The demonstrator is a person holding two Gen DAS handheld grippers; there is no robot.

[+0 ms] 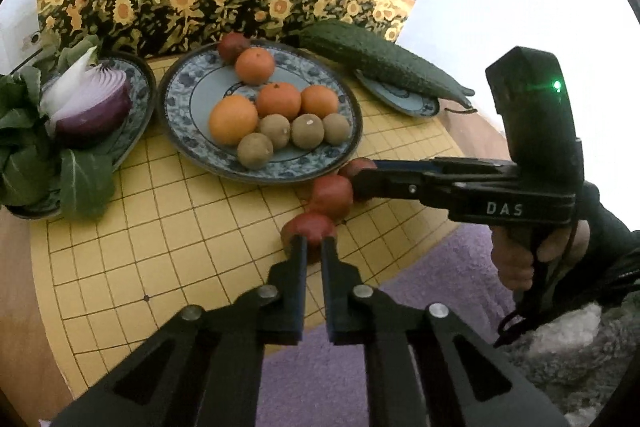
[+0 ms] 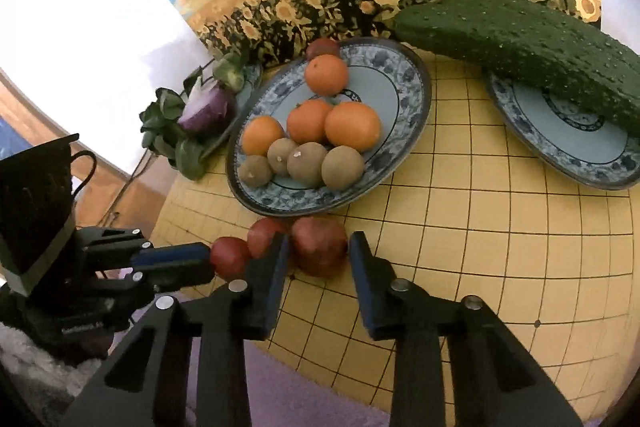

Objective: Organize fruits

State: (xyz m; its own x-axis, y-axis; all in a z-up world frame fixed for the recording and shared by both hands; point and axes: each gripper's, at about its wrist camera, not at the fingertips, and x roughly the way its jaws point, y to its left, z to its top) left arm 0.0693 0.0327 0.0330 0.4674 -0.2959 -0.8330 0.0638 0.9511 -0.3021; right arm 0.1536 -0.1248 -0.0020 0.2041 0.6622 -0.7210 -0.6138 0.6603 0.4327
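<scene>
Three small red fruits lay in a short row on the yellow gridded board (image 2: 500, 247), just in front of the near rim of the middle plate (image 2: 404, 83), which already carried four oranges (image 2: 352, 125), four brown round fruits (image 2: 306, 163) and one more red fruit (image 1: 232, 45) at its far edge.

The left hand-held gripper (image 1: 314, 247) pointed down at the nearest red fruit (image 1: 308, 227). Its jaws stood almost shut, with only a narrow slit between them, and the tips sat at the fruit's near side. Whether they pinched it or merely touched it could not be told from either view.

The right hand-held gripper (image 2: 318, 243) came in from the right side, its long axis lying across the left one's. Its jaws bracketed the red fruit at the other end of the row (image 2: 320, 245), one finger on either side and close against it. The left finger (image 2: 276, 251) stood wedged between that fruit and the middle red fruit (image 2: 264, 237), so the grasp had little room on that side.

The plate lay straight ahead of both grippers, just beyond the row, so a short lift and forward carry would probably land either fruit among the others. The right hand seemed better placed for it, with its fruit squarely between the jaws. To the right, a cucumber (image 2: 520, 43) lay across a second plate (image 2: 560, 151); to the left, a halved red onion (image 1: 94, 99) and greens (image 1: 24, 147) sat on a third.
</scene>
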